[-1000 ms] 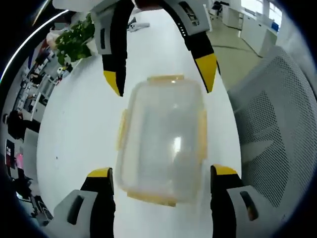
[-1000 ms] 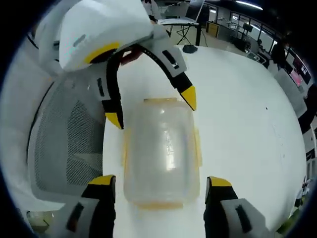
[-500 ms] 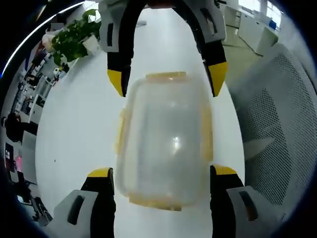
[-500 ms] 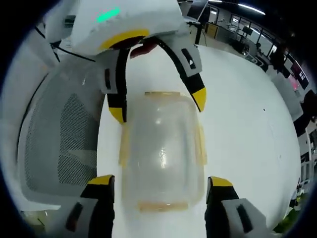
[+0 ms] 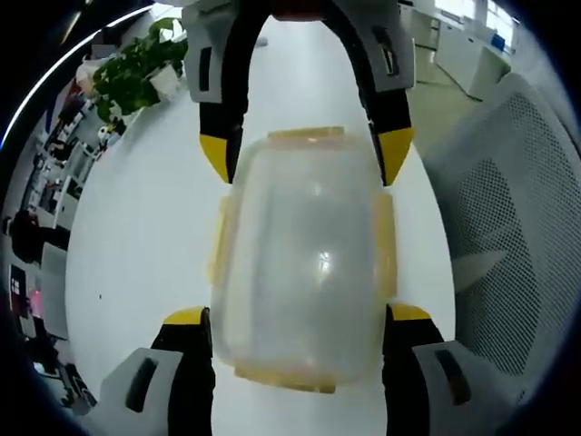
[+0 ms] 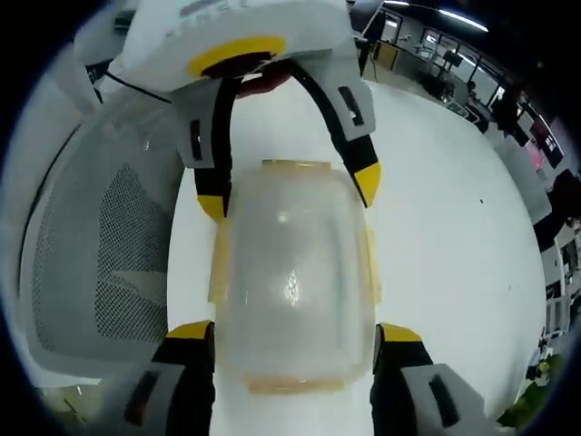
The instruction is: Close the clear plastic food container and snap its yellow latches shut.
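Grippers closer round lidded container

Latches blurred; can't tell if snapped.

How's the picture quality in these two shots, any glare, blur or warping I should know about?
Left gripper view: a bright glare spot sits on the clear container lid, the white table is nearly washed out, and fisheye warping bends the mesh chair. Right gripper view: softer glare streaks on the lid, container edges slightly hazy, background office dim and curved toward the edge.
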